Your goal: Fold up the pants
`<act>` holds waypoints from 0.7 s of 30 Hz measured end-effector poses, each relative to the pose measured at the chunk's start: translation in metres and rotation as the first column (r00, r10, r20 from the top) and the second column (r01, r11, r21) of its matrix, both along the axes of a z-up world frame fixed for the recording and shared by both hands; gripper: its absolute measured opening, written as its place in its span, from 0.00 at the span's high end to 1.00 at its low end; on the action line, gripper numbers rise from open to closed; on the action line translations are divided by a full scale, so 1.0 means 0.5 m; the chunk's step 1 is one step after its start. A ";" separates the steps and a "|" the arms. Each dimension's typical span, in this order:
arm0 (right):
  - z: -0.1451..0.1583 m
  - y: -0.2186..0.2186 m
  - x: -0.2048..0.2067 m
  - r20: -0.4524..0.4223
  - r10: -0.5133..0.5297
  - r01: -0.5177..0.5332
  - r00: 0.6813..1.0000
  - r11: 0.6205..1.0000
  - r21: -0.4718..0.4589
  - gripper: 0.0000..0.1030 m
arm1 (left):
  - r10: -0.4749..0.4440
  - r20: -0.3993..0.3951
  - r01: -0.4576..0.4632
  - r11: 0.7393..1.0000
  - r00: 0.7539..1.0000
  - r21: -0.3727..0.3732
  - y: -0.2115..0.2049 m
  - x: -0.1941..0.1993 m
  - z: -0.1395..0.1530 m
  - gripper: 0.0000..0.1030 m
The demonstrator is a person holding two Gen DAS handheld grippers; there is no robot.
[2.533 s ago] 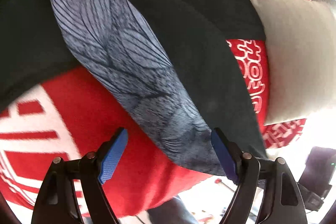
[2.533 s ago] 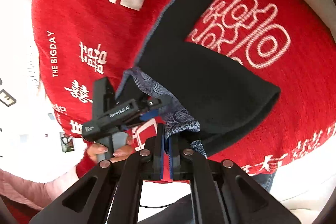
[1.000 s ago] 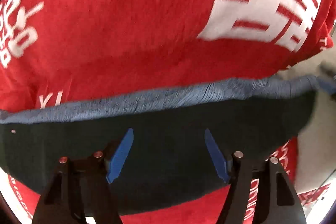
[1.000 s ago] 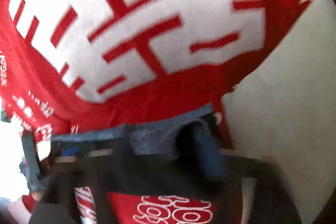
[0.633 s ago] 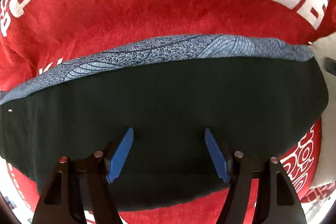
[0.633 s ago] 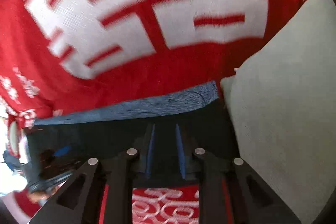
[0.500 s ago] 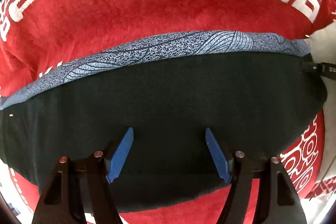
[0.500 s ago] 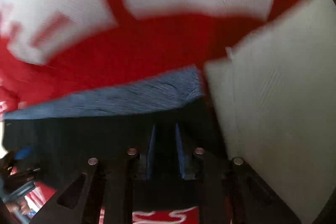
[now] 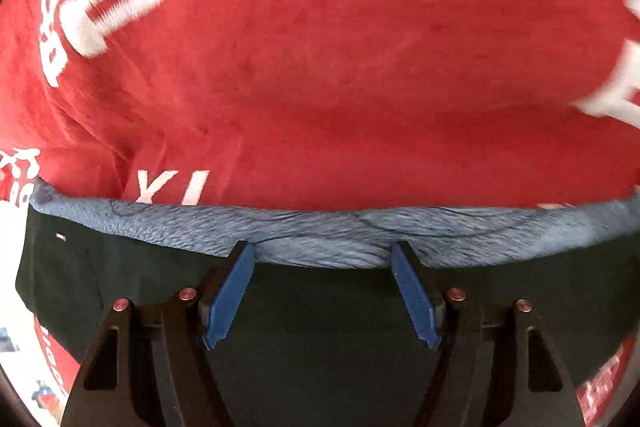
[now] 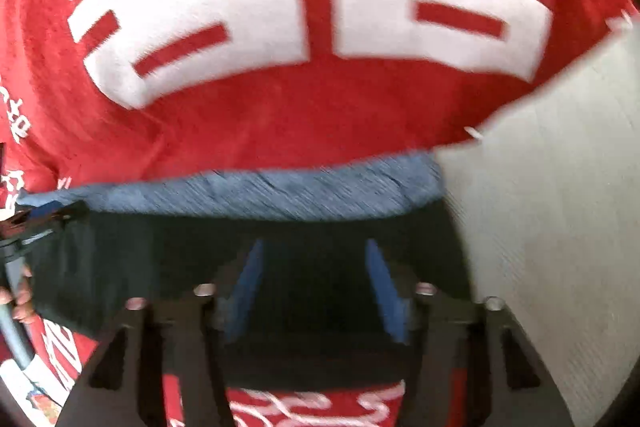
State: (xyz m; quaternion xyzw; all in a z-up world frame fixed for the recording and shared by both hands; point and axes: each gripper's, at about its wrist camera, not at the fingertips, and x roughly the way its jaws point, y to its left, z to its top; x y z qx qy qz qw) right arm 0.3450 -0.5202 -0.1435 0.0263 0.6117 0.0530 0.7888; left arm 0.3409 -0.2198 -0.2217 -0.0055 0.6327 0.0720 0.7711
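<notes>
The black pants (image 9: pixel 320 339) lie flat on a red blanket (image 9: pixel 320 67), with a blue-grey patterned band (image 9: pixel 320 231) along their far edge. My left gripper (image 9: pixel 322 255) hangs just over them, open, its blue fingertips (image 9: pixel 244 255) at the band's near edge and only flat cloth between them. In the right wrist view the pants (image 10: pixel 140 251) and band (image 10: pixel 280 187) end at the right. My right gripper (image 10: pixel 314 247) stands over the black cloth near that end. Its jaws are opening, and the pads do not press on the cloth.
The red blanket (image 10: pixel 280 115) carries large white characters. A pale ribbed cushion or mattress (image 10: pixel 540 227) borders the pants' right end. A person's hand (image 10: pixel 18 301) on a handle shows at the left edge of the right wrist view.
The right jaws, nearly closed half a second ago, now stand apart. Both grippers have sunk toward the pants. The left one has shifted so the patterned band meets its fingertips.
</notes>
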 end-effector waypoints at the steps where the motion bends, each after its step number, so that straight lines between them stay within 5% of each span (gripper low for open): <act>1: -0.011 0.012 0.010 -0.011 0.012 -0.012 1.000 1.000 -0.001 0.41 | 0.007 0.008 -0.007 1.000 1.000 -0.008 0.011 0.004 -0.004 0.26; 4: -0.067 -0.001 0.006 -0.077 -0.010 0.003 0.997 0.997 -0.081 0.42 | -0.004 0.016 0.004 1.000 1.000 0.001 0.028 -0.008 -0.007 0.21; 7: -0.043 -0.039 -0.035 -0.047 -0.048 0.044 0.998 0.996 -0.074 0.42 | 0.004 -0.006 -0.004 1.000 1.000 0.008 0.055 -0.032 -0.004 0.21; 12: 0.019 -0.104 -0.153 -0.059 -0.184 0.191 0.981 0.971 0.147 0.41 | -0.076 0.007 0.076 0.997 0.997 -0.028 0.021 -0.113 0.038 0.21; 17: -0.003 -0.127 -0.237 -0.121 -0.323 0.343 0.938 0.913 0.219 0.41 | -0.249 0.035 0.251 0.963 0.968 -0.093 -0.127 -0.142 0.051 0.21; 21: -0.020 -0.132 -0.246 -0.128 -0.389 0.409 0.912 0.871 0.272 0.42 | -0.300 0.022 0.300 0.945 0.954 -0.129 -0.188 -0.157 0.028 0.21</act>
